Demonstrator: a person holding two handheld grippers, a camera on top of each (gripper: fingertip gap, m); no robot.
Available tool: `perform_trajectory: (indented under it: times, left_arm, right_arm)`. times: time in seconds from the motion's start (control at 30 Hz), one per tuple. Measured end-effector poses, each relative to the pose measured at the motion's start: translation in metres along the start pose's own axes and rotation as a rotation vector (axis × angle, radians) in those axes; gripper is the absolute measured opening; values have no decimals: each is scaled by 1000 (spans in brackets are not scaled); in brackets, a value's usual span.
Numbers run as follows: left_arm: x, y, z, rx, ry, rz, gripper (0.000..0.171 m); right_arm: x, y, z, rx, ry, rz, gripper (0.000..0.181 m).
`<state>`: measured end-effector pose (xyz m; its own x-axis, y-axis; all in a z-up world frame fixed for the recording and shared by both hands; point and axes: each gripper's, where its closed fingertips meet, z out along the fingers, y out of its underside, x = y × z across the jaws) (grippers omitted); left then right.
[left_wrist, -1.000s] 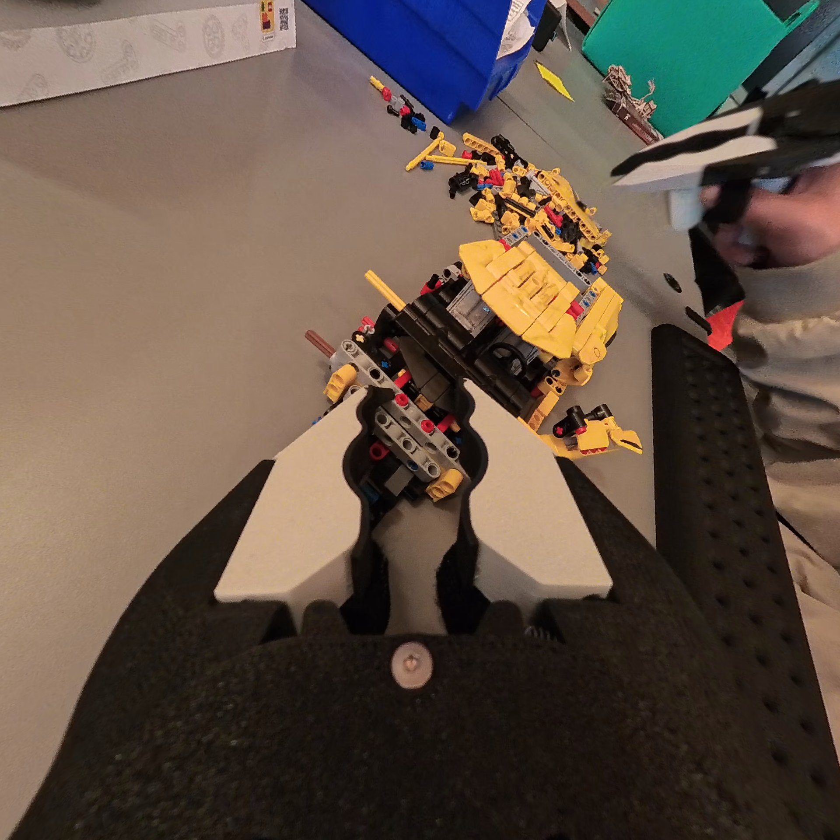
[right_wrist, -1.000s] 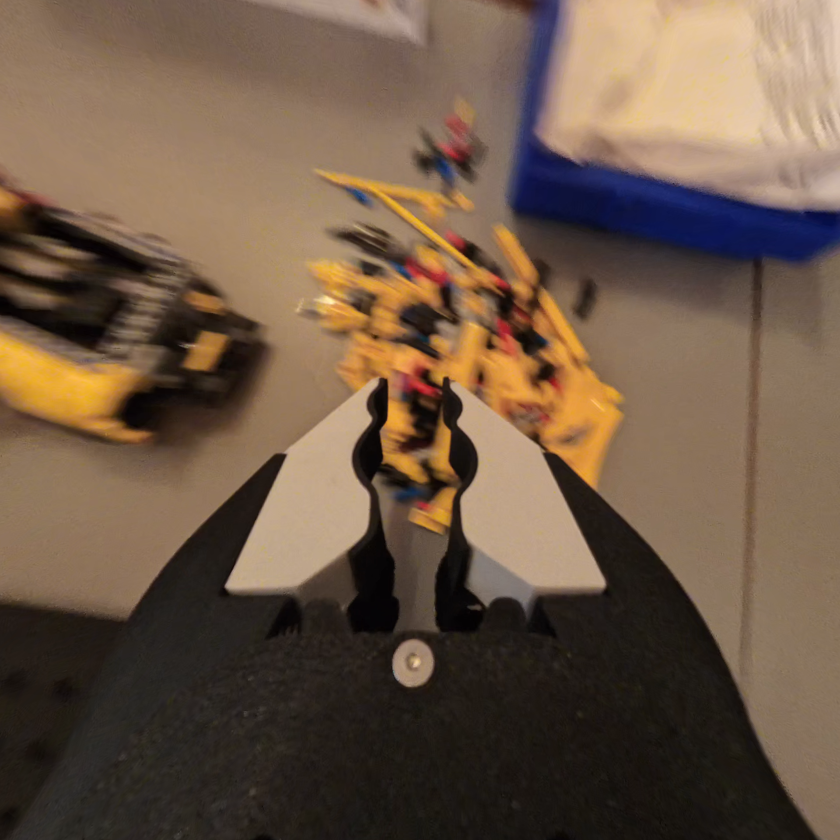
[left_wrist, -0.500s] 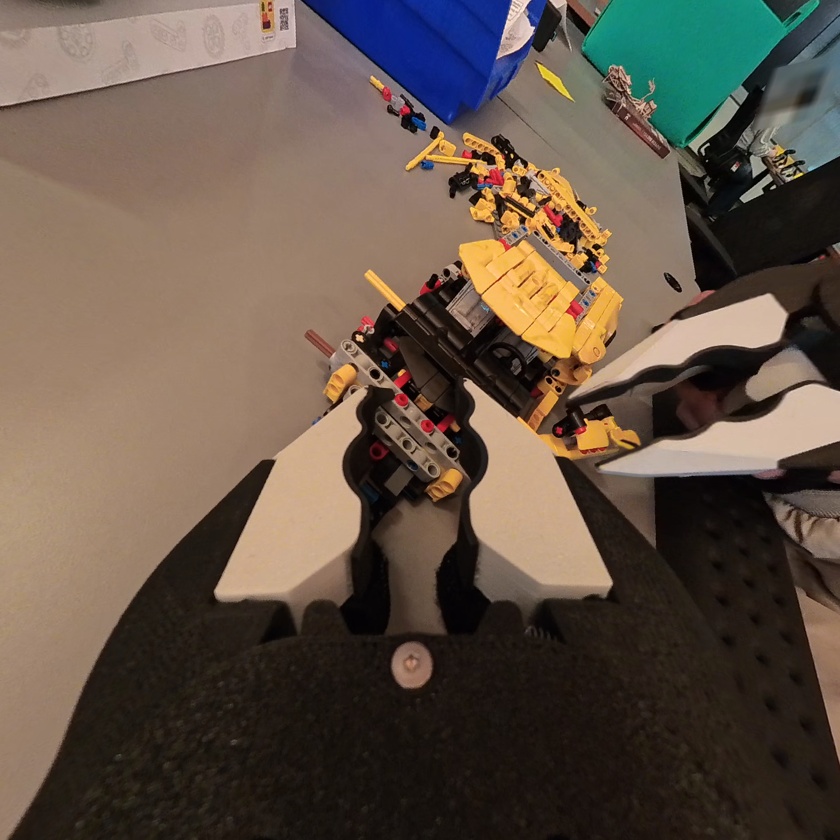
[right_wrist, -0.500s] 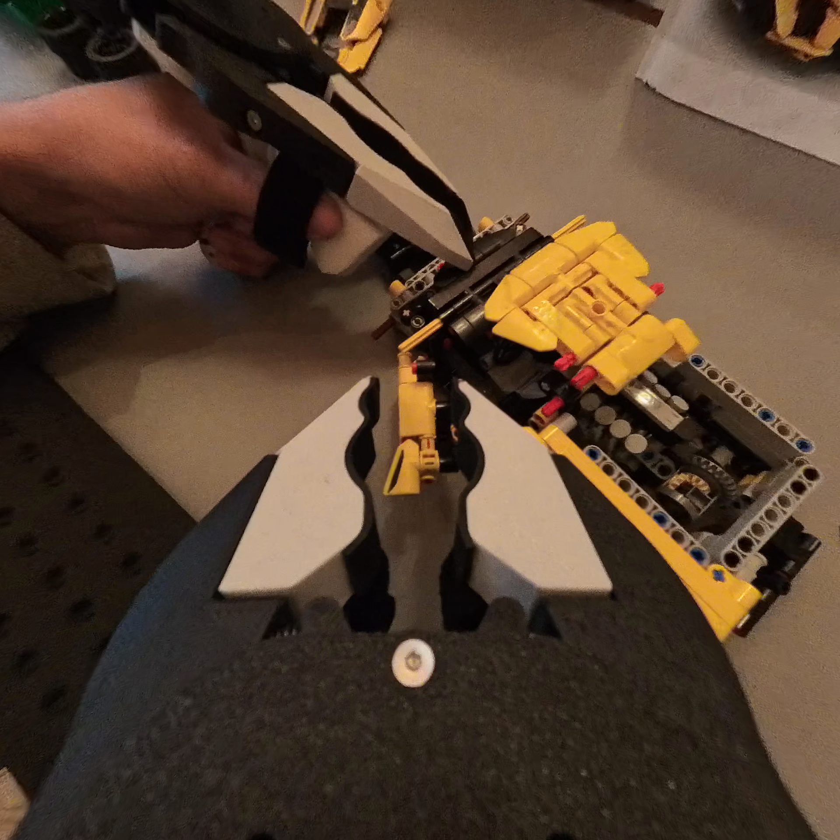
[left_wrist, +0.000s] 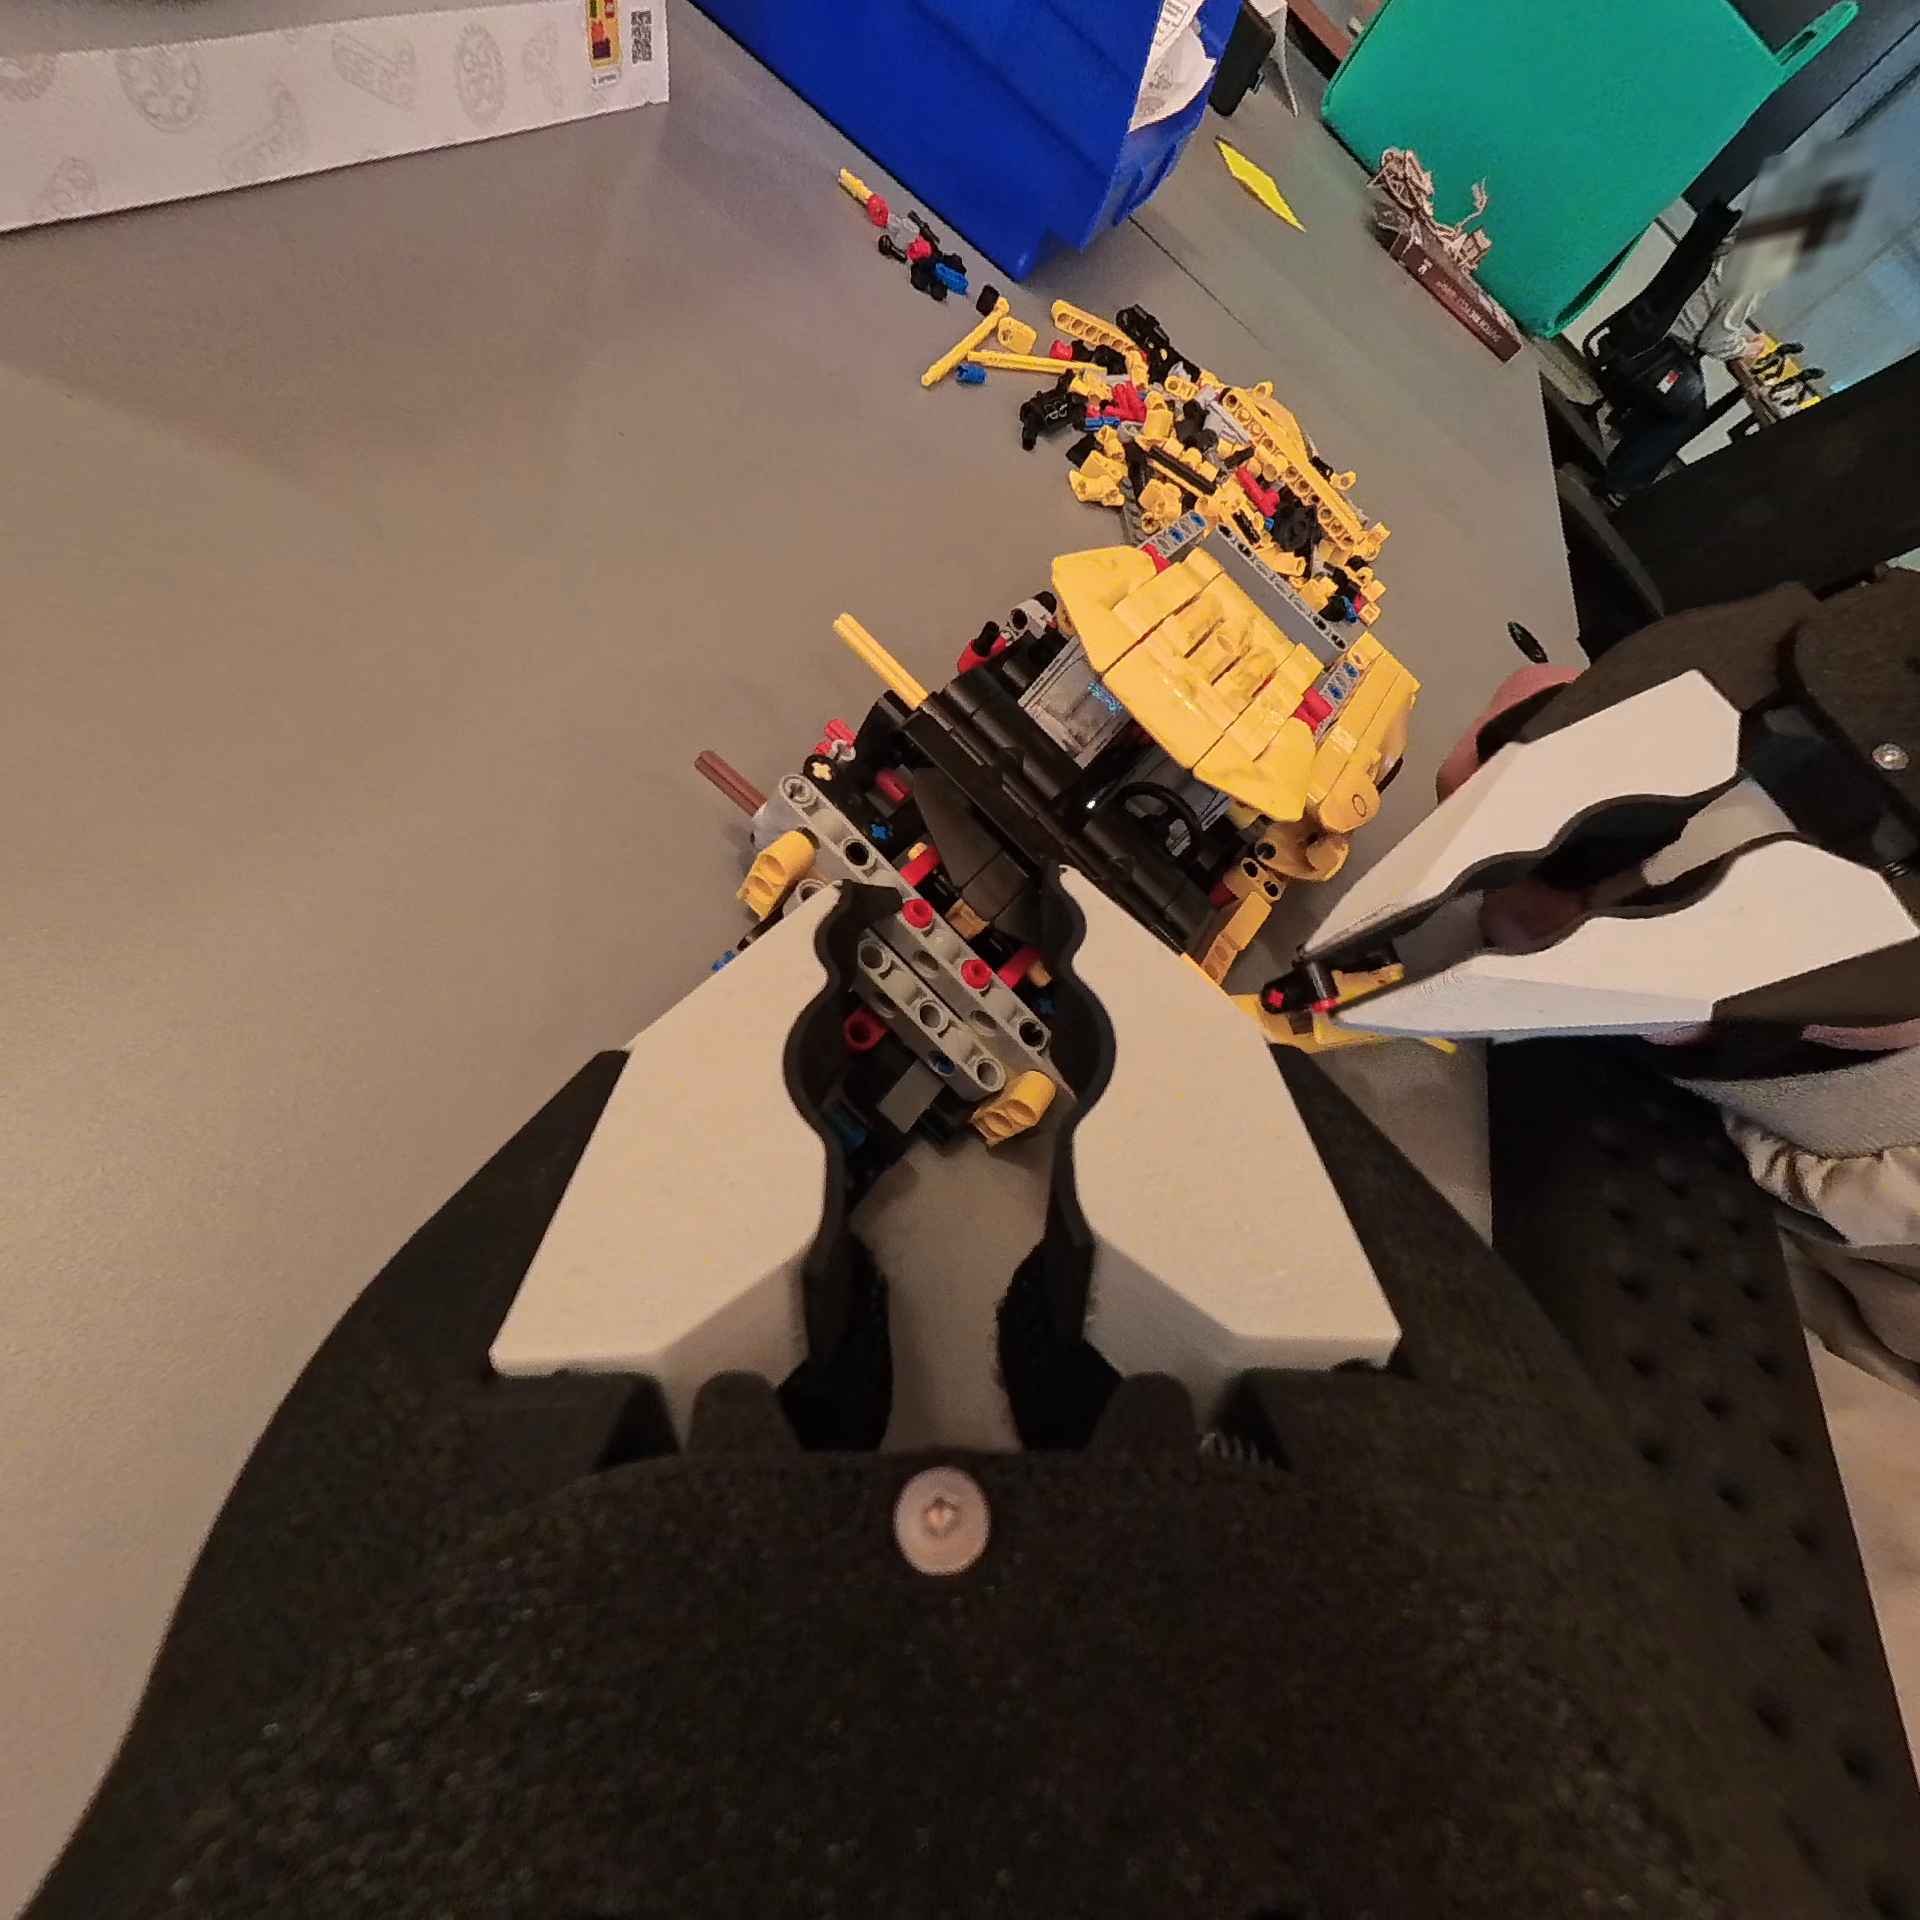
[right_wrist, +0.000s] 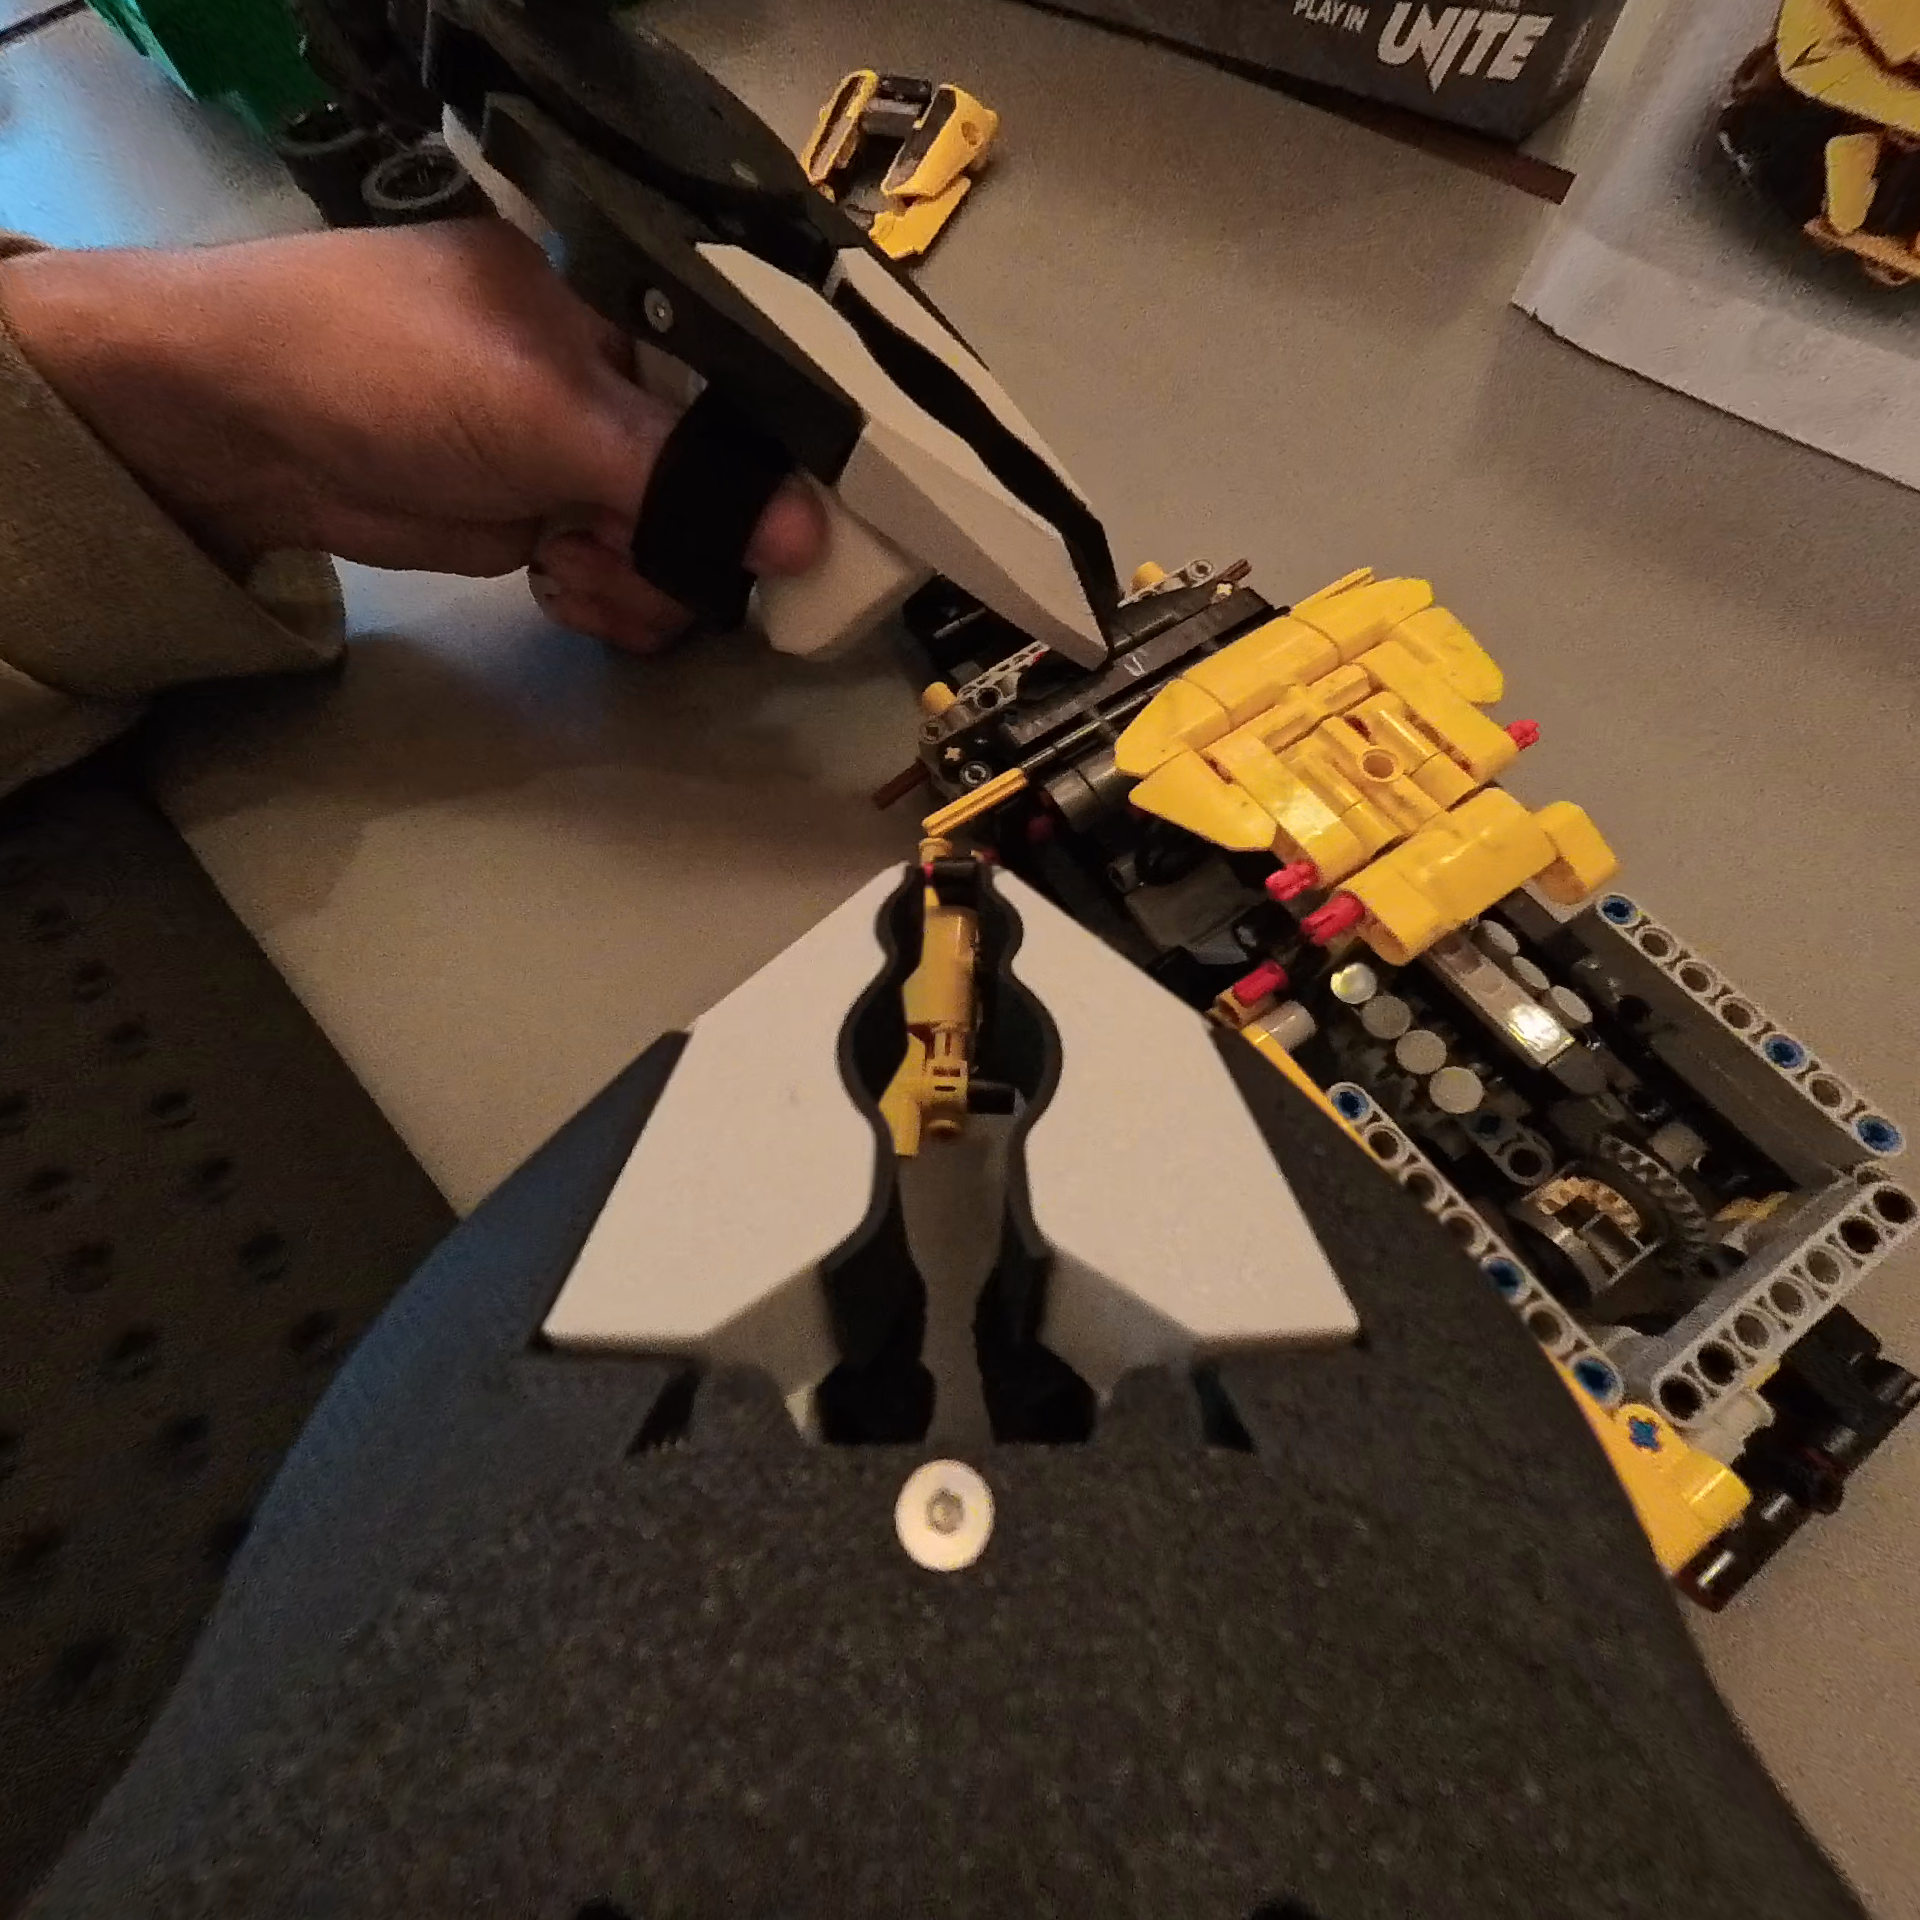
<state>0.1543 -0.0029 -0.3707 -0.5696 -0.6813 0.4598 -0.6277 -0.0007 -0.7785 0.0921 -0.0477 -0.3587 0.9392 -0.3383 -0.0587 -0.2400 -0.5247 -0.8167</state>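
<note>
A yellow and black brick-built car model (left_wrist: 1195, 707) lies on the grey table (left_wrist: 416, 623). My left gripper (left_wrist: 945, 904) is shut on the grey beam frame (left_wrist: 935, 997) at the model's near end. It also shows in the right wrist view (right_wrist: 1091, 634), tips down on the model (right_wrist: 1330, 769). My right gripper (right_wrist: 951, 878) is shut on a small yellow part (right_wrist: 935, 997) at the model's side, low over the table. In the left wrist view the right gripper (left_wrist: 1299, 987) comes in from the right with the yellow part (left_wrist: 1351, 982) between its tips.
A pile of loose pieces (left_wrist: 1216, 447) lies beyond the model, with a blue bin (left_wrist: 966, 104), a green bin (left_wrist: 1558, 135) and a white box (left_wrist: 312, 94) farther back. A black perforated mat (left_wrist: 1662, 1351) borders the table. A small yellow assembly (right_wrist: 904, 145) and a dark box (right_wrist: 1351, 52) lie farther off.
My right gripper has swung from over the loose pile to the model's side and closed on the small yellow part. My left gripper has not moved.
</note>
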Motion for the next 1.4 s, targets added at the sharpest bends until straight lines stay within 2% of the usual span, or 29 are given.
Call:
perform_trajectory:
  times: [0.17, 0.33, 0.47, 0.57, 0.67, 0.77, 0.8, 0.83, 1.17, 1.2, 1.23, 1.27, 1.3, 1.4]
  left_arm:
    - [0, 0, 0, 0, -1, 4, 34]
    - [0, -1, 1, 8, -26, 44, 33]
    - [0, -1, 1, 3, -23, 31, 33]
    - [0, -1, 1, 5, -22, 22, 33]
    - [0, -1, 1, 7, -29, 27, 33]
    - [-1, -1, 1, 9, -33, 30, 33]
    - [-1, -1, 1, 9, -34, 31, 33]
    - [-1, -1, 1, 10, -36, 33, 33]
    - [-2, -4, 0, 27, -22, 28, 29]
    - [-7, -3, -1, 19, -53, 24, 27]
    - [-27, 6, -4, -46, -177, 31, 0]
    - [-38, 12, -5, -101, -250, 68, 3]
    - [-37, 12, -4, -104, -255, 81, 0]
    - [-22, 15, 1, -116, -200, 116, 4]
  right_arm:
    - [-1, 1, -1, -36, -19, 47, 7]
    - [3, -5, -12, 30, -77, 173, 5]
    - [0, 3, -6, -24, -42, 222, 6]
    - [-5, 14, 0, -138, 13, 143, 38]
    - [-1, 18, 9, -223, 108, 44, 45]
    - [4, 31, 20, -362, 188, -66, 42]
    - [5, 32, 22, -369, 210, -93, 26]
    - [8, 31, 23, -376, 236, -120, 23]
    - [2, 7, 13, -124, 117, 151, 20]
    - [4, 6, 12, -118, 115, 152, 20]
    - [7, 4, 7, -132, 146, 134, 20]
    - [9, 1, 6, -122, 129, 125, 20]
    - [12, -1, 1, -122, 154, 100, 20]
    - [15, 23, 1, -261, 154, 77, 21]
